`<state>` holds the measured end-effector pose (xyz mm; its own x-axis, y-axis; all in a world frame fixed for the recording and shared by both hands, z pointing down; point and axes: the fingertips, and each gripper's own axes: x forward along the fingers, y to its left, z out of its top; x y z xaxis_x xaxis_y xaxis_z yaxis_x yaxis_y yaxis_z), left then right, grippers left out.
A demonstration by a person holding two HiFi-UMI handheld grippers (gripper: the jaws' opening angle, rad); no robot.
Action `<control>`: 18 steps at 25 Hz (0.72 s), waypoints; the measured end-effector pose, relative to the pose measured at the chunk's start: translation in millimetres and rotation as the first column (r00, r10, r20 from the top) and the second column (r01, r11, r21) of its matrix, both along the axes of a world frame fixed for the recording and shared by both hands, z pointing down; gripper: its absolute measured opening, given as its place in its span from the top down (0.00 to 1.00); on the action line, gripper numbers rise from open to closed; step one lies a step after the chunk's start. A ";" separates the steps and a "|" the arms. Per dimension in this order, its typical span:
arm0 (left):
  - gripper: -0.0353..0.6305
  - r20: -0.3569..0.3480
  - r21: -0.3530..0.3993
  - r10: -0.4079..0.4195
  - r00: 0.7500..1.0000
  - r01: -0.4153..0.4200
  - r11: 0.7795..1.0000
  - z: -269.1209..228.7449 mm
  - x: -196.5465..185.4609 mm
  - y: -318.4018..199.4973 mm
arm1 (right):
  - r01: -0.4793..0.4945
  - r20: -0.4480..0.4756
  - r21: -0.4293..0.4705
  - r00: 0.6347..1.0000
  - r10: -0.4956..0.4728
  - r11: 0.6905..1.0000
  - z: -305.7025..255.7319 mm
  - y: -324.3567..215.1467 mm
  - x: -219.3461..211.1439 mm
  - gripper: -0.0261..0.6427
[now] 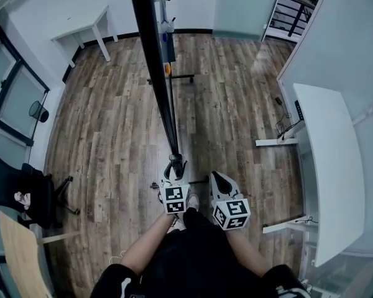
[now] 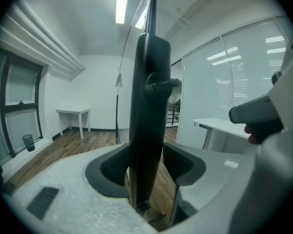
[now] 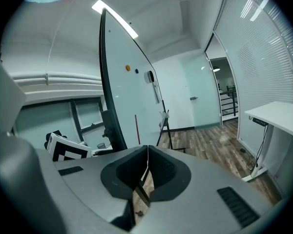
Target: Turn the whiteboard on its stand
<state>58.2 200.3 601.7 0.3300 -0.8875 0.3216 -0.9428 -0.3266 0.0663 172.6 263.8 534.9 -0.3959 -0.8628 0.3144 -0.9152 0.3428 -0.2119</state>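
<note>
The whiteboard (image 1: 156,73) stands edge-on in the head view, a long dark line that runs from the top down to my hands. Its dark frame post (image 2: 149,106) rises between the jaws of my left gripper (image 1: 176,166). In the left gripper view the jaws stand wide around the post, with a gap at the right pad (image 2: 183,162). My right gripper (image 1: 219,180) hangs just right of the post, shut with nothing between its pads. The right gripper view shows the board's white face (image 3: 127,96) with small magnets, and the right gripper (image 3: 147,167) apart from it.
The stand's far foot (image 1: 174,78) rests on the wood floor. A long white desk (image 1: 329,166) lines the right wall, and a small white table (image 1: 81,27) stands far left. A black chair (image 1: 25,191), a wire bin (image 1: 39,111) and a wooden panel (image 1: 18,259) stand at the left.
</note>
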 end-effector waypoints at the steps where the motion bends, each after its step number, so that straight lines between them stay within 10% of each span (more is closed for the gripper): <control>1: 0.61 -0.010 -0.006 0.004 1.000 -0.004 1.000 -0.5 -1.9 3.0 | 0.002 0.000 0.002 1.000 -0.002 1.000 -0.5 -0.7 -1.7 0.94; 18: 0.76 -0.091 0.076 -0.067 0.994 0.074 0.994 -59.0 -60.9 77.0 | 0.029 0.011 -0.004 1.000 -0.029 1.000 0.3 10.7 -21.0 0.94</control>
<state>-2.7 277.3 542.7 0.2894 -0.9311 0.2223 -0.9554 -0.2666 0.1270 151.6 274.5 535.2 -0.4245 -0.8496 0.3129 -0.9023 0.3685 -0.2235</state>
